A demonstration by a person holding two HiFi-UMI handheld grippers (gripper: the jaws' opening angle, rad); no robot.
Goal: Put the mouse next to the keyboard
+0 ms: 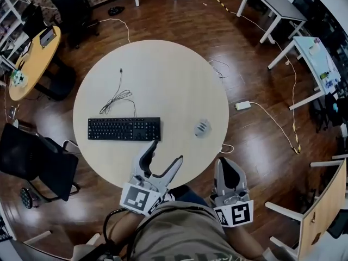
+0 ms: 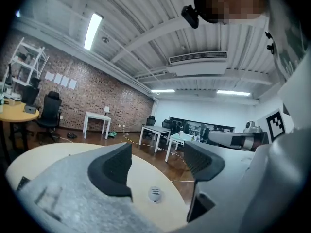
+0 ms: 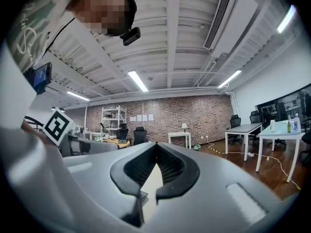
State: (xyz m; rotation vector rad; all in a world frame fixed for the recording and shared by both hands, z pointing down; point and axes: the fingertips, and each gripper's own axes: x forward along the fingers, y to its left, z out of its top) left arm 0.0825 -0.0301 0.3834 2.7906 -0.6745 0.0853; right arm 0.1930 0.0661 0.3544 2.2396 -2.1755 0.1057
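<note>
mouse (image 1: 202, 128) at 2 o'clock from open, empty left gripper (image 1: 167, 152), 11 o'clock from closed right gripper (image 1: 227, 165); keyboard (image 1: 124, 129) at mouse's 9 o'clock.

Dark wood floor (image 1: 179, 20) — brick wall (image 2: 73, 101), white desks (image 1: 274, 4).

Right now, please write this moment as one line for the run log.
left gripper: open, empty, over table | right gripper: shut, empty, off table | mouse: on table, apart from keyboard
</note>
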